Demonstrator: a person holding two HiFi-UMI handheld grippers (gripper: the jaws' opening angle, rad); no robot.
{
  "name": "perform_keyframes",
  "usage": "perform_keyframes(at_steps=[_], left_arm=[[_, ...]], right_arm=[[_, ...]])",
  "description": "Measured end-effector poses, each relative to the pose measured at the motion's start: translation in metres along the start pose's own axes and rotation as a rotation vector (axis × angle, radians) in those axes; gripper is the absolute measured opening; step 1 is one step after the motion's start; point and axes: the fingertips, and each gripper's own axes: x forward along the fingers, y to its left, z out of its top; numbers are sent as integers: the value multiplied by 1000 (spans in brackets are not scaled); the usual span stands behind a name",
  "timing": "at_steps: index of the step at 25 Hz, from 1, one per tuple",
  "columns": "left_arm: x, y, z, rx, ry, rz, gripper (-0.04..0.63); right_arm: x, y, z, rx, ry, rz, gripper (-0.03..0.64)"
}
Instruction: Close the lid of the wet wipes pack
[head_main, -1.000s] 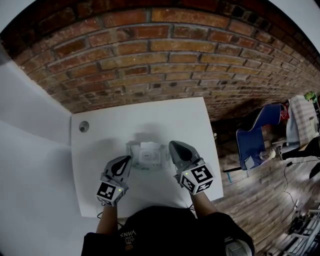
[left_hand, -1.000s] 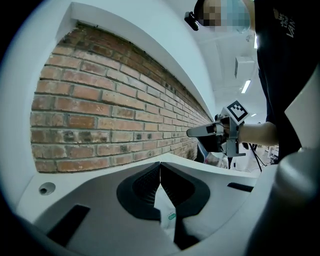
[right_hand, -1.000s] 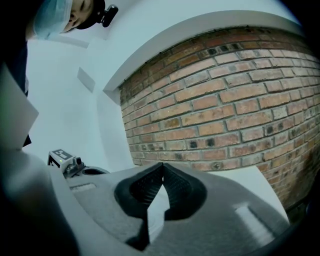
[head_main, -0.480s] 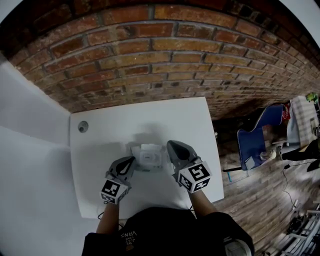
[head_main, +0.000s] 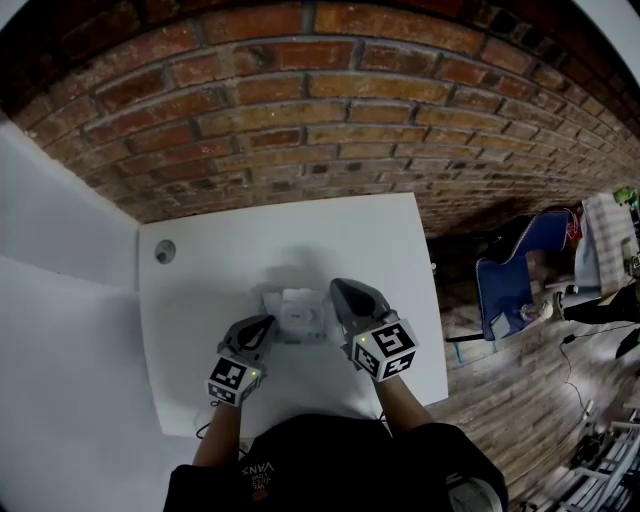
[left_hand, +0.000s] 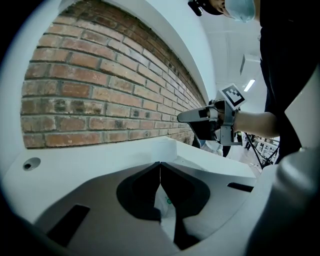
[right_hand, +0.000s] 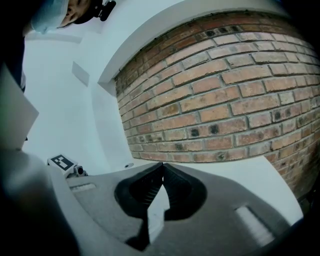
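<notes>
The wet wipes pack (head_main: 297, 316) is a white pouch lying in the middle of the white table (head_main: 200, 290). In the left gripper view its film with a small green mark (left_hand: 168, 202) shows below the jaw tips, and a white flap (left_hand: 163, 149) stands up just beyond them. My left gripper (head_main: 263, 324) is shut at the pack's left edge, its tips together with nothing between them. My right gripper (head_main: 336, 290) is shut too, at the pack's right end and above it. It hangs over the table in the left gripper view (left_hand: 186, 117).
A brick wall (head_main: 330, 110) runs along the table's far edge. A round grey cable hole (head_main: 165, 253) sits in the far left corner. Past the table's right edge are a wooden floor and a blue chair (head_main: 520, 275).
Both grippers have edged slightly inward toward the pack. The left one crept right, the right one a little left and away from me. Both stayed shut.
</notes>
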Motion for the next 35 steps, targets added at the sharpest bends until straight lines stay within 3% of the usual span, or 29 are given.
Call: perform_keyframes(at_steps=[16, 35], left_arm=[[8, -2, -20, -26, 72, -17, -2], [9, -3, -26, -48, 84, -18, -2]], right_arm=[[26, -4, -25, 6, 69, 15, -2], [38, -2, -53, 16, 177, 46, -2]])
